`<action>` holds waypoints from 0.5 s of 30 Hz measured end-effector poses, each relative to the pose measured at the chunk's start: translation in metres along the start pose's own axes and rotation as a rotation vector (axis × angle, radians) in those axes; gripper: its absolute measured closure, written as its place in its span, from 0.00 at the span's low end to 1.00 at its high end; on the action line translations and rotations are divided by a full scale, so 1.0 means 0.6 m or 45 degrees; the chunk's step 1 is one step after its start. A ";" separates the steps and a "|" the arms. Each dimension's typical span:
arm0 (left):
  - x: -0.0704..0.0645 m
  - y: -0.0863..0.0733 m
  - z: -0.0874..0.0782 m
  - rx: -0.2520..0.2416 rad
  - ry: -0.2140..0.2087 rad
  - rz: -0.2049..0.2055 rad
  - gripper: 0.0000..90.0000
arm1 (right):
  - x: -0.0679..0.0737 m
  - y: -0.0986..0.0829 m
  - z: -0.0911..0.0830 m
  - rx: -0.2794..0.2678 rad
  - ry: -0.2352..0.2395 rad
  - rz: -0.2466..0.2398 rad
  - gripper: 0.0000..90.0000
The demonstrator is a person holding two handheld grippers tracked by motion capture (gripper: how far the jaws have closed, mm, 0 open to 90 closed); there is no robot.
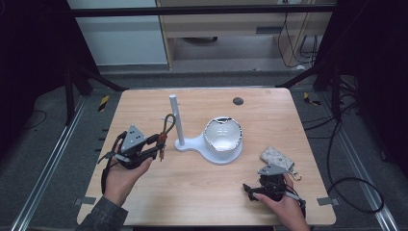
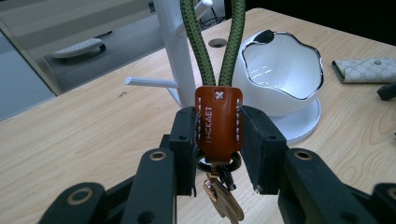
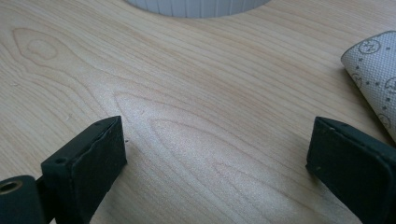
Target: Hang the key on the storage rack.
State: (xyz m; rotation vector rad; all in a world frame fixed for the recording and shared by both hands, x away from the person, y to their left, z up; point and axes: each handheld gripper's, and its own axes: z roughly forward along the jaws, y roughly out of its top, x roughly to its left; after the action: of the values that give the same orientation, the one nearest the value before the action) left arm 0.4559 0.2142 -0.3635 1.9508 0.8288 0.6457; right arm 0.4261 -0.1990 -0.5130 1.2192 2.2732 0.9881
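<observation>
Left gripper (image 2: 218,135): was clamped tight on the brown leather tab (image 2: 218,122) of a keychain, jaws pressed to both sides of it. In the high view it (image 1: 153,143) was held at about 9 o'clock from the stand.
Keychain: green cord loop (image 2: 219,42) was seen rising straight up from the tab, brass key (image 2: 224,203) dangling below the jaws, so it was lifted off the table.
Stand: white post (image 1: 176,120) with a side peg (image 2: 150,82), sat just beyond the loop; its white dish (image 1: 222,134) with a wavy chrome rim was at 3 o'clock from the post.
Right gripper (image 3: 215,154): jaws were spread wide with nothing between them, low over the wooden table (image 3: 196,79). In the high view it (image 1: 250,188) was parked at 5 o'clock from the dish.
Key pouch (image 1: 277,158): patterned, was left lying at about 1 o'clock just beside the right gripper.
</observation>
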 end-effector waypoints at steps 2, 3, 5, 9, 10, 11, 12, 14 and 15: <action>0.000 0.001 0.004 0.007 0.000 0.004 0.74 | 0.000 0.000 0.000 0.000 0.000 -0.001 0.05; 0.000 0.002 0.007 0.002 -0.002 -0.004 0.74 | 0.000 0.000 0.000 0.000 0.000 0.000 0.05; 0.001 0.002 0.009 0.002 0.000 -0.006 0.74 | 0.000 0.000 0.000 0.000 0.000 0.000 0.05; 0.002 0.001 0.012 0.006 0.001 -0.012 0.73 | 0.000 0.000 0.000 0.000 0.000 0.000 0.05; 0.004 0.000 0.015 0.012 0.003 -0.016 0.73 | 0.000 0.000 0.000 0.000 0.000 0.000 0.05; 0.004 0.000 0.015 0.012 0.003 -0.016 0.74 | 0.000 0.000 0.000 0.000 0.000 0.000 0.05; 0.005 0.000 0.019 0.014 0.004 -0.020 0.73 | 0.000 0.000 0.000 0.000 0.000 0.000 0.05; 0.006 -0.001 0.024 0.019 0.007 -0.026 0.74 | 0.000 0.000 0.000 0.000 0.000 0.000 0.05; 0.006 -0.002 0.027 0.025 0.009 -0.025 0.73 | 0.000 0.000 0.000 0.002 -0.001 0.000 0.05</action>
State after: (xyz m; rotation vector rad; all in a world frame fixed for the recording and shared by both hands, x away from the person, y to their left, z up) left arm 0.4696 0.2087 -0.3715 1.9564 0.8607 0.6350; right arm 0.4260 -0.1990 -0.5129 1.2200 2.2737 0.9860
